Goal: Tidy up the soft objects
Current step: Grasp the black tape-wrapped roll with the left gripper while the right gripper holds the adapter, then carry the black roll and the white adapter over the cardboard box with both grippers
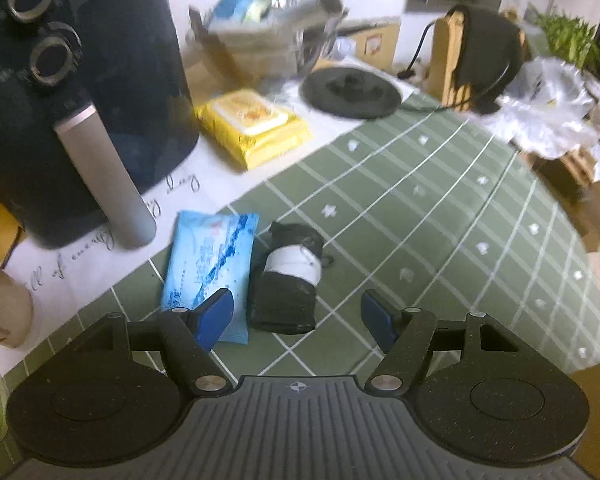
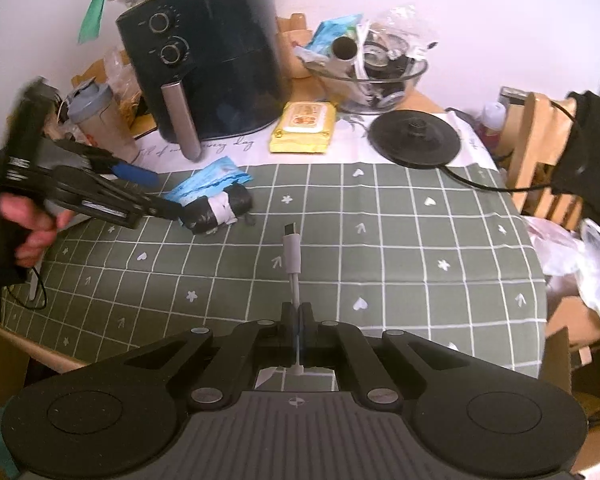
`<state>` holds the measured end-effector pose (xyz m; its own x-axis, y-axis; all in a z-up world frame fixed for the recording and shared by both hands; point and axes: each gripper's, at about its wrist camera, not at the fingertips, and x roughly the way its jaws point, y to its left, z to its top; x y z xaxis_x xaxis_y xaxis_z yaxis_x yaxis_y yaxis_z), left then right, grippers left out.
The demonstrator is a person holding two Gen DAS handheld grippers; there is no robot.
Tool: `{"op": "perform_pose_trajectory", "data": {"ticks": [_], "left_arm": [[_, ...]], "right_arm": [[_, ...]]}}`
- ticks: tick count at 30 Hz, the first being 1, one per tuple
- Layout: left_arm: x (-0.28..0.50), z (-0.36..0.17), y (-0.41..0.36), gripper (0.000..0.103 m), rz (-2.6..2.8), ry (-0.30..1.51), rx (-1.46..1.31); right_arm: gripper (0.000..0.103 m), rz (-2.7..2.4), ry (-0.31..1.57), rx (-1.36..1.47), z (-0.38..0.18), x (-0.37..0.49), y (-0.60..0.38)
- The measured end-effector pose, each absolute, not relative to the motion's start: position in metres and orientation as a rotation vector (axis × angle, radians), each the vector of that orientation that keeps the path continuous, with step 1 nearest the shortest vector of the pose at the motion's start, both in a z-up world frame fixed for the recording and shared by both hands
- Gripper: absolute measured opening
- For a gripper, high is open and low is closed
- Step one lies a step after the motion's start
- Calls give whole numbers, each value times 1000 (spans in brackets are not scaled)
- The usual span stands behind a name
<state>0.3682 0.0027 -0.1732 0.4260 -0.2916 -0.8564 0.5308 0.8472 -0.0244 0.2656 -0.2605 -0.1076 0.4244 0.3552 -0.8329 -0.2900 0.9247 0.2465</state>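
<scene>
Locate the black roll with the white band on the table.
In both views, the black roll lies on the green checked cloth, just right of the blue wipes pack, ahead of the open left gripper.

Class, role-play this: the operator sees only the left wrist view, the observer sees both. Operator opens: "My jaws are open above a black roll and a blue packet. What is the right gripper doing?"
Observer: The right gripper is shut on a thin white cable.
Operator: Where does the cable's plug point?
Observer: Away from the gripper, over the green checked tablecloth.
Operator: How does my left gripper sit from there?
Observer: A hand holds it beside the black roll; whether it touches the roll, I cannot tell.
</scene>
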Motion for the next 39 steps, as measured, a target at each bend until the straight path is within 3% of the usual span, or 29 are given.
{"op": "perform_pose_trajectory", "data": {"ticks": [9, 16, 39], "left_arm": [[393, -211, -8, 66, -496, 1053, 289], [405, -222, -10, 43, -496, 1122, 256], [356, -140, -8, 41, -513, 998, 204]], "right_arm": [[3, 340, 1071, 97, -104, 242, -280], [4, 306, 1077, 112, -104, 230, -291], [3, 384, 1011, 111, -76, 235, -280]]}}
